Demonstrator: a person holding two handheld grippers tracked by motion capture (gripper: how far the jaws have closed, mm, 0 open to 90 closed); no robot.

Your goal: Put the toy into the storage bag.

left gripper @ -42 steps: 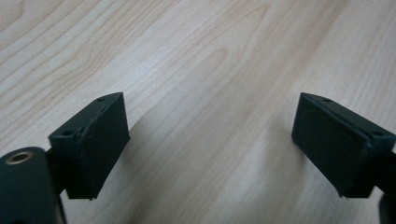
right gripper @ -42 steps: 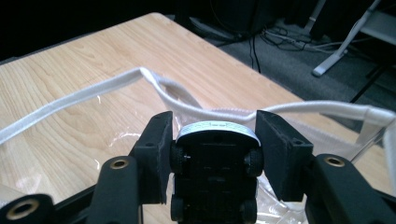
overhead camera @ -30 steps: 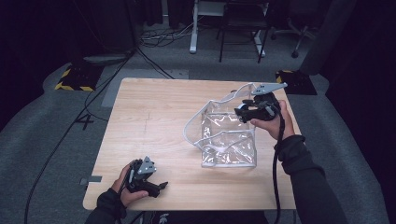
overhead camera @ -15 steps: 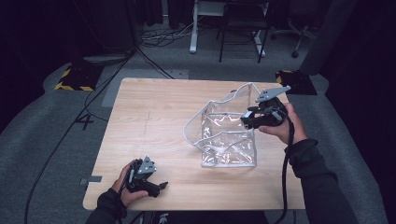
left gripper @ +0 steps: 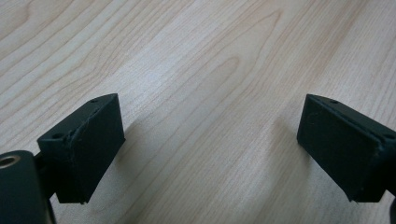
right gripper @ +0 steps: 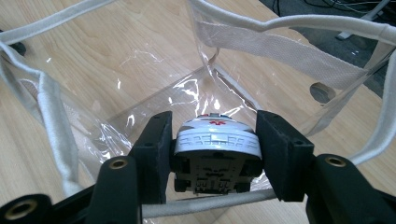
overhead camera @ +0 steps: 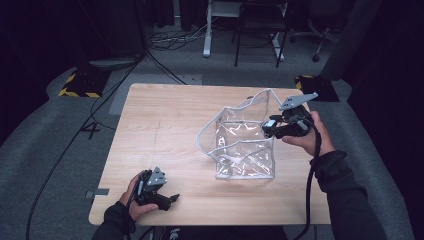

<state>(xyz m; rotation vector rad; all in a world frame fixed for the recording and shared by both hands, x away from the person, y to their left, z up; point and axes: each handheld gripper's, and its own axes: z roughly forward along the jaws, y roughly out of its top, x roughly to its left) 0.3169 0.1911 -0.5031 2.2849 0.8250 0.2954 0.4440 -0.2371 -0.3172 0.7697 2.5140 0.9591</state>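
High view: a light wooden worktop carries a clear plastic bag with white trim, standing open right of the middle. The right gripper hovers at the bag's right rim, pointing left over the opening. The left gripper rests near the front left edge, well apart from the bag. Bare wood lies open between them and toward the far left corner.

Left gripper view: its fingers stand wide apart, nothing between them, just above bare wood.

Right gripper view: the fingers are clamped on a small white toy car, pads pressing both its sides. The car sits over the bag's open mouth, with the white rim strap just beneath it and the clear walls ahead.
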